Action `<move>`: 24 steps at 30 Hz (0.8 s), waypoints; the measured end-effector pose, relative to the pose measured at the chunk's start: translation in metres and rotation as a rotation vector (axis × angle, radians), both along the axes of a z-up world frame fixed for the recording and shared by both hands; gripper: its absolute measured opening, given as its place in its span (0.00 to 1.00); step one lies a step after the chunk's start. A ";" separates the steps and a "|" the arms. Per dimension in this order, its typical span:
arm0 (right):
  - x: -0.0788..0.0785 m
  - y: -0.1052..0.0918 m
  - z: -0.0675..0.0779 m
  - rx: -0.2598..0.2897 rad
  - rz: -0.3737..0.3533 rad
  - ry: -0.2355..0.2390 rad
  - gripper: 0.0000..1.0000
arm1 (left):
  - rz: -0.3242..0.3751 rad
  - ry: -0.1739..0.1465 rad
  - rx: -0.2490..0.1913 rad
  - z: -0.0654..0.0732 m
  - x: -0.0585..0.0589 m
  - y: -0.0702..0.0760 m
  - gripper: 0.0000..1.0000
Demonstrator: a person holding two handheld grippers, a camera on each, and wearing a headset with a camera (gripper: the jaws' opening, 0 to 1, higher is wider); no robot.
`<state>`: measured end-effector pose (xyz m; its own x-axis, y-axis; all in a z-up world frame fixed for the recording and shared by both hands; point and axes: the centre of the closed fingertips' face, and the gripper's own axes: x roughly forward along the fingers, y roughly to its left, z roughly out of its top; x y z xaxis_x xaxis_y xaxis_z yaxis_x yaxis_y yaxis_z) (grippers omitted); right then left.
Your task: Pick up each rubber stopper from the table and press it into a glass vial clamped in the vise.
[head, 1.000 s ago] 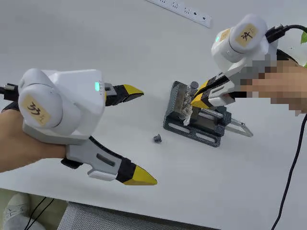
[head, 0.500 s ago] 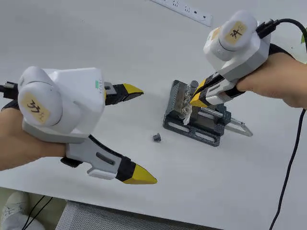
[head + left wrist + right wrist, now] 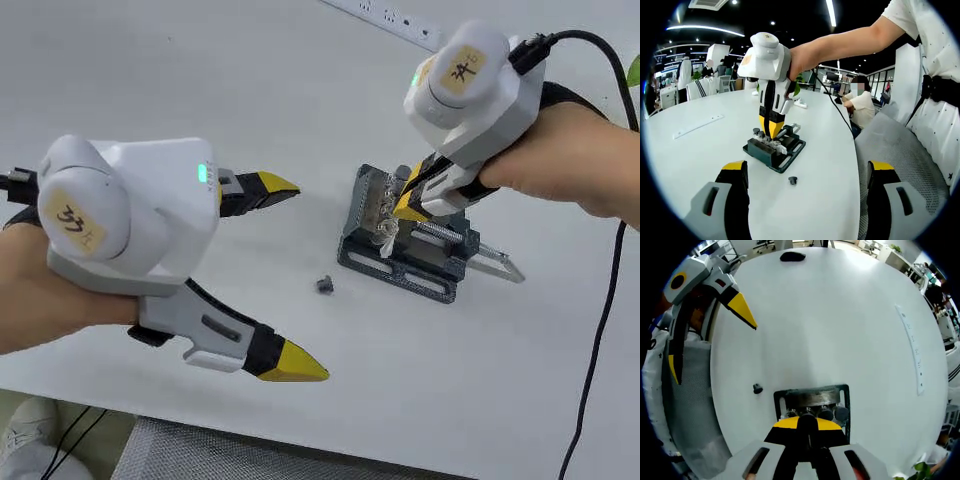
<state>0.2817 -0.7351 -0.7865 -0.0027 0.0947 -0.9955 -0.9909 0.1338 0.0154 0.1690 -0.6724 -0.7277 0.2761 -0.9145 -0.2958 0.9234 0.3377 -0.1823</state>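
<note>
Left gripper (image 3: 280, 275): jaws spread wide, empty, held above the white counter (image 3: 200, 80) near its front edge.
Right gripper (image 3: 408, 205): jaws drawn together on a dark round rubber stopper (image 3: 807, 419), tips pointing down over the vise.
Dark grey bench vise (image 3: 405, 262): stands on the counter, well in from the front edge, clamping a row of small glass vials (image 3: 383, 228).
Loose dark rubber stopper (image 3: 325, 286): lies on the counter, near the vise on its front-edge side.

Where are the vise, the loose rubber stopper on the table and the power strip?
vise (image 3: 395, 272), head view, on the front edge of its dark base.
loose rubber stopper (image 3: 325, 286), head view, on its middle.
power strip (image 3: 400, 25), head view, on its white top face.
</note>
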 end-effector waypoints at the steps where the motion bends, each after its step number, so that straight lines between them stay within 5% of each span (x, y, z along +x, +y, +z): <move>1: -0.001 0.000 0.000 -0.004 0.004 -0.001 0.05 | 0.000 0.000 0.000 0.000 0.000 0.000 0.99; 7: -0.001 0.001 0.000 -0.018 0.021 -0.011 0.05 | -0.008 0.001 -0.003 0.000 -0.001 -0.003 0.99; 13: 0.001 -0.001 0.001 0.041 -0.014 0.001 0.06 | -0.005 0.001 -0.004 0.001 -0.002 -0.003 0.99; 24: -0.002 0.000 0.001 0.064 -0.011 0.005 0.07 | 0.002 0.006 -0.003 0.001 -0.002 -0.003 0.98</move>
